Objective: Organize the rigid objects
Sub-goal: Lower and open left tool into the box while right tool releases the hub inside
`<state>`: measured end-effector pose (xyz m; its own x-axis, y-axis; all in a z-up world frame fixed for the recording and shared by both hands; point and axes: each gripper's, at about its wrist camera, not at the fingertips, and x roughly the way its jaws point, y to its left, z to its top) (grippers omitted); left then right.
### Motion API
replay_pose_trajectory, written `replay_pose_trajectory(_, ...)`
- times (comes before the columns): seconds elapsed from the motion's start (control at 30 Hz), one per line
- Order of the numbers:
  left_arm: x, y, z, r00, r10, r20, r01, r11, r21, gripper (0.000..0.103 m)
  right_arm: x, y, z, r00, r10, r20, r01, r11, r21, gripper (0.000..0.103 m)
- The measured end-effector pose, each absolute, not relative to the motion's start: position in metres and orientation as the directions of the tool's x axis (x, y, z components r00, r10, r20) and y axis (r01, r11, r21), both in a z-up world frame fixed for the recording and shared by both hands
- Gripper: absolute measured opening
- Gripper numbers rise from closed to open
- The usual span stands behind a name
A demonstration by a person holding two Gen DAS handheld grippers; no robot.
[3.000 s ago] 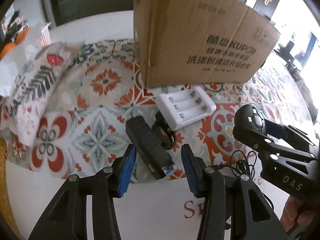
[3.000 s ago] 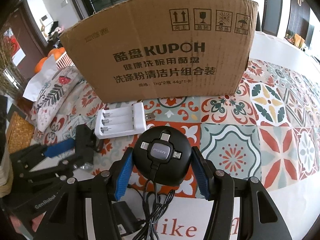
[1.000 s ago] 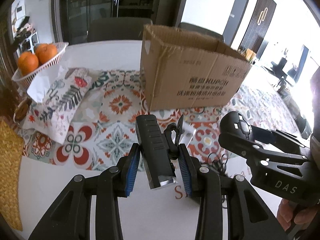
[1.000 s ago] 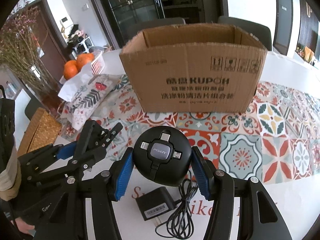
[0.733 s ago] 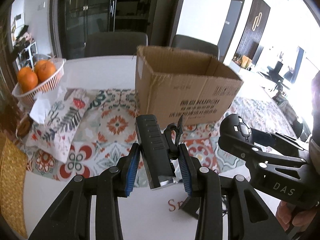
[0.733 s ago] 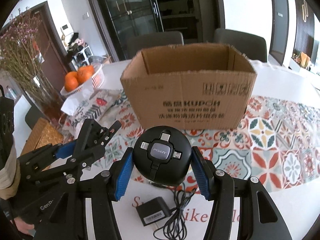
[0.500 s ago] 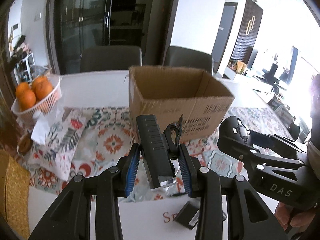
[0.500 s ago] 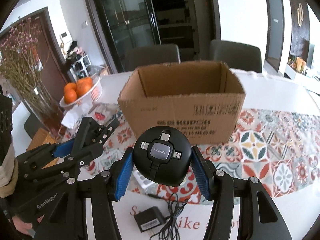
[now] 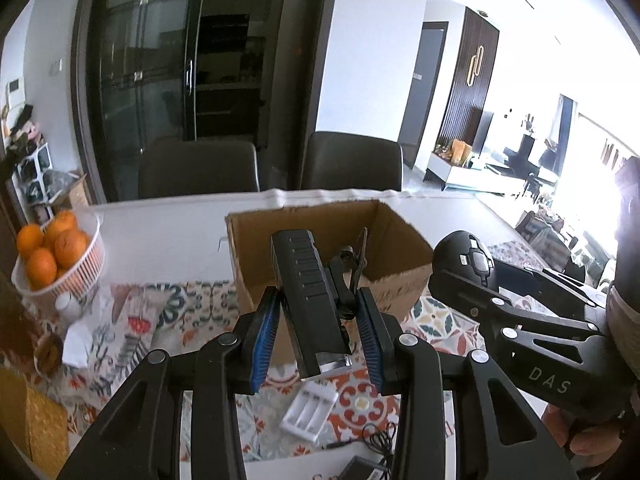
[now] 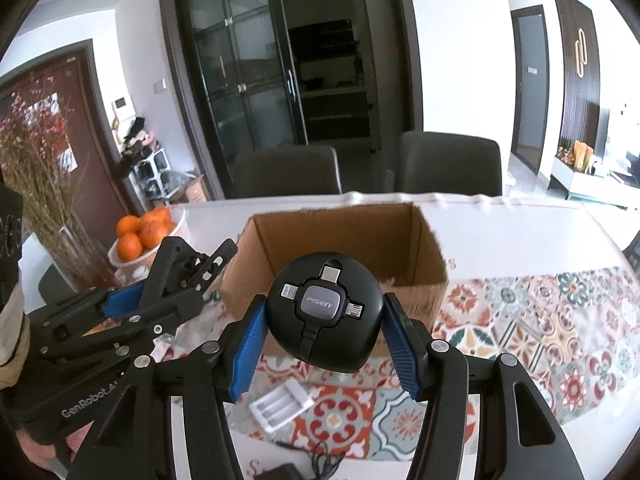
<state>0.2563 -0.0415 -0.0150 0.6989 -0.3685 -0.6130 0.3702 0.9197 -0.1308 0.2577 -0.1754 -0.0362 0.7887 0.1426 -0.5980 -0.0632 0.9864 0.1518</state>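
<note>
My left gripper [image 9: 318, 334] is shut on a long black flashlight-like device [image 9: 308, 292] with a clip and holds it high above the table, in front of the open cardboard box [image 9: 256, 264]. My right gripper [image 10: 325, 338] is shut on a round black PISEN cable hub [image 10: 324, 312], also raised before the box [image 10: 400, 240]. The box looks empty inside. Each gripper shows in the other's view: the right one [image 9: 472, 276] and the left one [image 10: 168, 280]. A white battery charger [image 9: 308, 406] lies on the patterned cloth below.
A black power adapter with a coiled cable [image 9: 368, 466] lies on the white table near the front edge. A basket of oranges [image 9: 52, 256] and a patterned cushion [image 9: 120, 320] are at the left. Two chairs [image 10: 448, 164] stand behind the table.
Both grippers have risen with their objects, from table level to well above the box's rim. The box's open inside has come into view and the charger now lies far below.
</note>
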Motion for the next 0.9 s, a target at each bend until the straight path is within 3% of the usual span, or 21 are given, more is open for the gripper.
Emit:
replay_pose_trajectory(0.37, 0.29, -0.056, 0.005, 0.706, -0.373, -0.602, 0.392, 0.914, -0.107, 0.038, 0.285, -0.187, -0.018, 0.811, 0.127, -0.57, -0.051, 0.988, 0.149, 0.057)
replay_pose_trajectory(0.9, 0.34, -0.072, -0.001, 0.668, -0.344, -0.66, 0.395, 0.916, -0.078, 0.038, 0.335, -0.195, -0.024, 0.773, 0.111, -0.625, -0.051, 0.992, 0.114, 0.057)
